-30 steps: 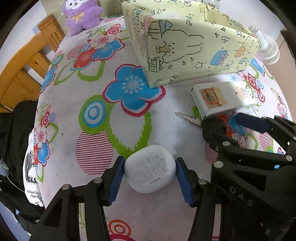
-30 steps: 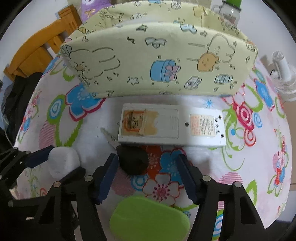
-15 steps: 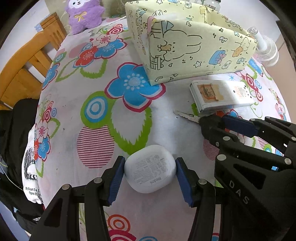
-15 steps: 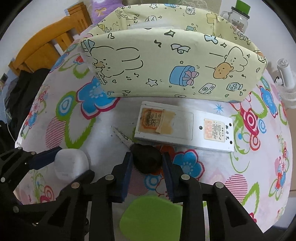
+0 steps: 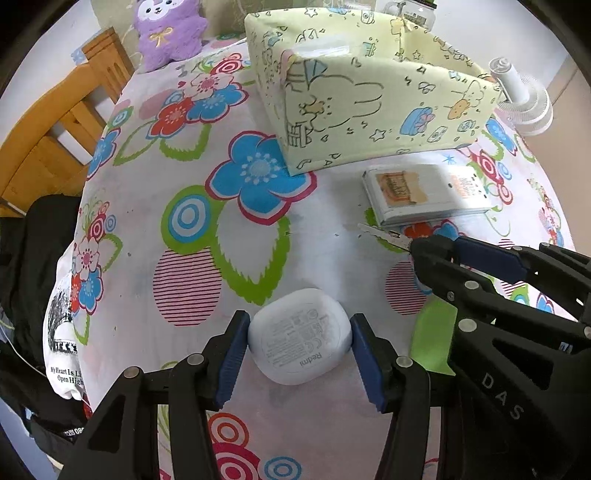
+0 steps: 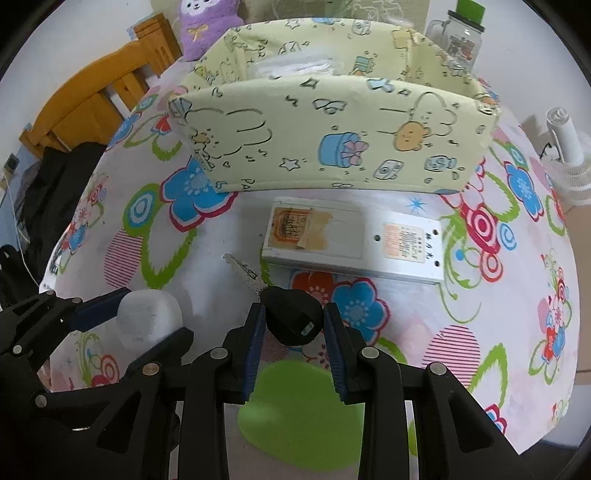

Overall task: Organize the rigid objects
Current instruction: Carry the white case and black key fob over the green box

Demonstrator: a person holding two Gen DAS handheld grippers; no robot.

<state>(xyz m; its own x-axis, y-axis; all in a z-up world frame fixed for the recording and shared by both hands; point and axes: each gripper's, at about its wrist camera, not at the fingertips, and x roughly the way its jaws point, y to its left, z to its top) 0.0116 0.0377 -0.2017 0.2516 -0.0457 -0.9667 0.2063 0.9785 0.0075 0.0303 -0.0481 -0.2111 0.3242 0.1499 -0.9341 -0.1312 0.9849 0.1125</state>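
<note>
Now left jaws clamp one earbud case (image 5: pixel 299 345), right jaws one key (image 6: pixel 291 319); one remote (image 6: pixel 352 243)

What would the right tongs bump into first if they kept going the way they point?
Probably the flowered tablecloth just beyond the key they hold, since the right tongs point steeply down; the remote lies further on. Depth is unclear.

A lived-in home is shown — most likely a bedroom or family room. A surface is covered by a bright flower-print cloth (image 5: pixel 192 236), and a wooden chair (image 5: pixel 55 136) is seen at its far left edge. A purple plush toy (image 5: pixel 168 31) is propped at the far side beside a cartoon-printed fabric storage box (image 6: pixel 332 147) — a small white fan (image 5: pixel 521 99) is placed at the far right.
</note>
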